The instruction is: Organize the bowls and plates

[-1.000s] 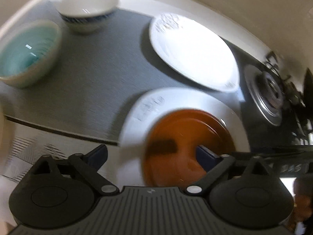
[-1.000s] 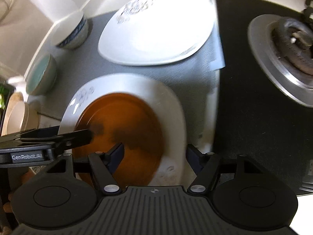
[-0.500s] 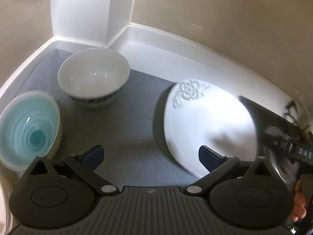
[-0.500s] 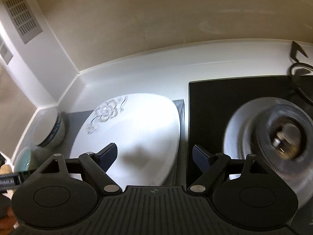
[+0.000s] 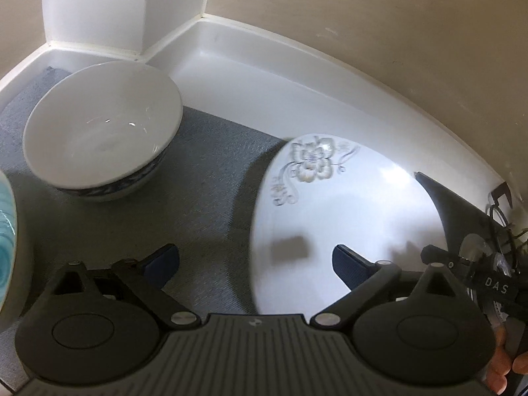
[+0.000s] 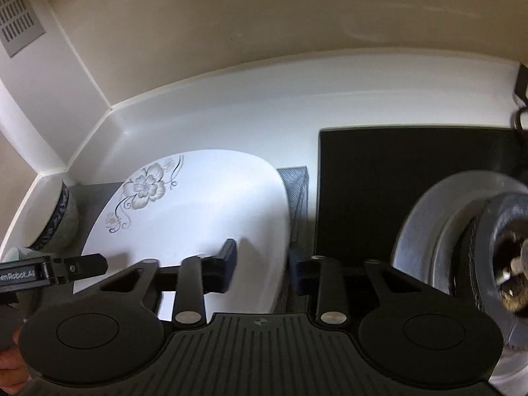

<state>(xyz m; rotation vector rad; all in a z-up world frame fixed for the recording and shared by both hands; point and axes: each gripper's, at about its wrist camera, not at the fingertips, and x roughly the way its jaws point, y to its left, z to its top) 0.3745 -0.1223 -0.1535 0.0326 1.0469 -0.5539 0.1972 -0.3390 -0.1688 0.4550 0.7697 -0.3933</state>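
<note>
On the grey mat, floral plate lies flat, flower end toward the wall.

I see soft, dim indoor light. The white square plate with a grey flower shines so bright in the middle that it washes out, and a small dark shadow lies on it. The white bowl with a blue band has tiny sparkles inside. Straight wall lines bend at the edges. The round silver stove burner on the right looks smeared.
</note>
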